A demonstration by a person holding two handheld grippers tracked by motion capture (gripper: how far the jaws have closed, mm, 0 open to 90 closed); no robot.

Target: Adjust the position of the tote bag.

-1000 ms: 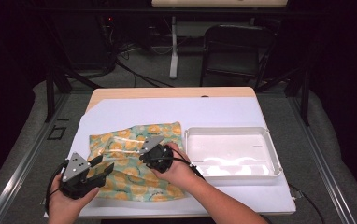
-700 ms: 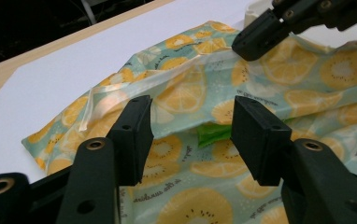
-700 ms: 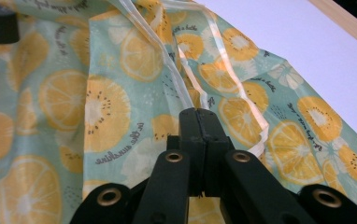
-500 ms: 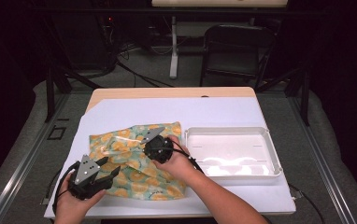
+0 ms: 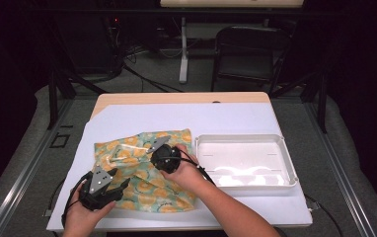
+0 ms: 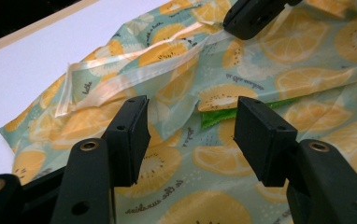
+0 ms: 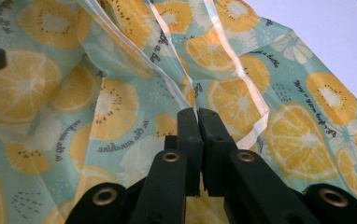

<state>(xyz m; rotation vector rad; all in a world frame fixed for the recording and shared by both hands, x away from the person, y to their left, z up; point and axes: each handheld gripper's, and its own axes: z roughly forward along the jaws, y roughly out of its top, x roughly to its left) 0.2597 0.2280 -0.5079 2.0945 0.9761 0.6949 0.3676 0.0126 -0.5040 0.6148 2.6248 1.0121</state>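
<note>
The bag (image 5: 144,173) under my tongs was thin plastic film, glossy, printed with orange slices on pale teal, and it creased and caught the light along its clear folded edge strip (image 6: 134,63). A bit of green inside it (image 6: 218,116) looked rough, like a scrubbing pad, though I could not be sure. My left gripper (image 6: 190,135) had matt black plastic jaws with brass-coloured rivets (image 6: 89,145); my right gripper (image 7: 198,140) was made the same. A dull grey metal plate (image 5: 101,178) sat on top of the left one. The tray (image 5: 287,163) was smooth white plastic with a sheen. The table cover (image 5: 201,116) looked like matt white paper over pale wood (image 5: 176,98).
</note>
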